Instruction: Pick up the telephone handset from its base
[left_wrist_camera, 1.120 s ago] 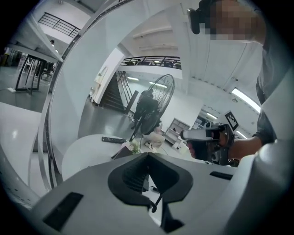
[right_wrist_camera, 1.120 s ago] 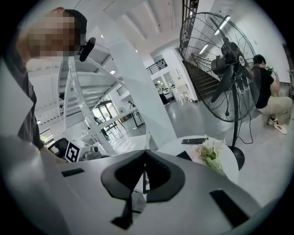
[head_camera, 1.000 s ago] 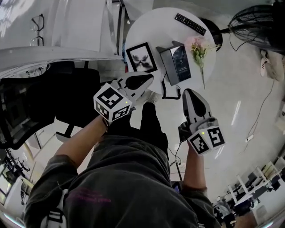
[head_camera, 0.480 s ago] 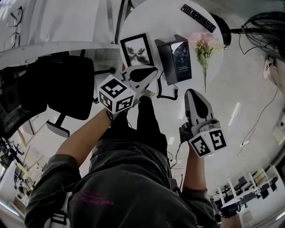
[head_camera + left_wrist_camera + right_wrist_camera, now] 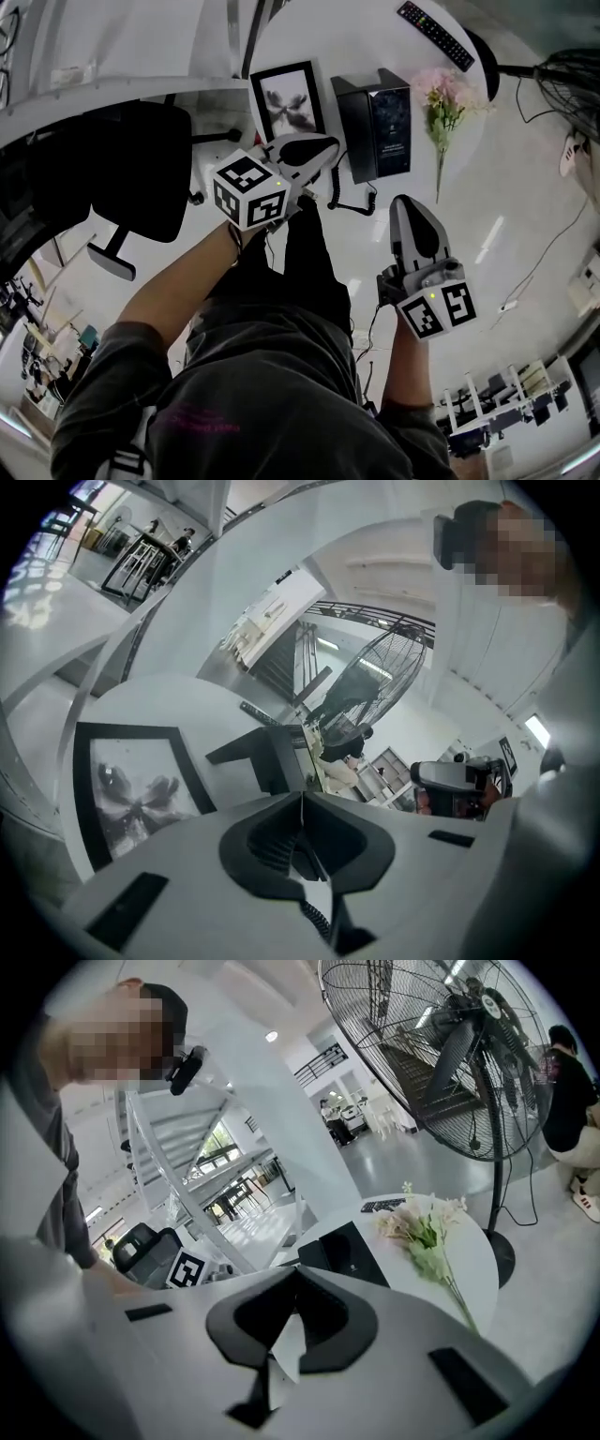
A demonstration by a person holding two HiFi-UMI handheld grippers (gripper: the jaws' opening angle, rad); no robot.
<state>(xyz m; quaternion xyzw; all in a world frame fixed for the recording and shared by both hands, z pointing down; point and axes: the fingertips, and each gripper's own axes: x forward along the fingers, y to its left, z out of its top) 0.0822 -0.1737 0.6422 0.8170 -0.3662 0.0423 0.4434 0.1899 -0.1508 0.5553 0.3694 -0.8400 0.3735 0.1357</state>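
The black telephone [image 5: 375, 122] stands on the round white table [image 5: 337, 37], and its coiled cord [image 5: 352, 202] hangs over the near edge. I cannot make out the handset apart from the base. My left gripper [image 5: 330, 148] is shut and empty, its tip at the table's near edge, just left of the telephone [image 5: 272, 757]. My right gripper [image 5: 408, 202] is shut too, with nothing in it. It hangs over the floor, short of the table and to the right of the cord. The right gripper view has the telephone [image 5: 342, 1255] just beyond the jaw tips.
A framed picture [image 5: 286, 98] lies left of the telephone, pink flowers [image 5: 441, 103] to its right, and a remote [image 5: 436, 33] at the far side. A black office chair [image 5: 131, 178] stands at the left. A large floor fan [image 5: 450, 1035] is behind the table.
The head view has swung so the table sits larger and higher in the picture. Both grippers have edged a little toward the table and stay shut.
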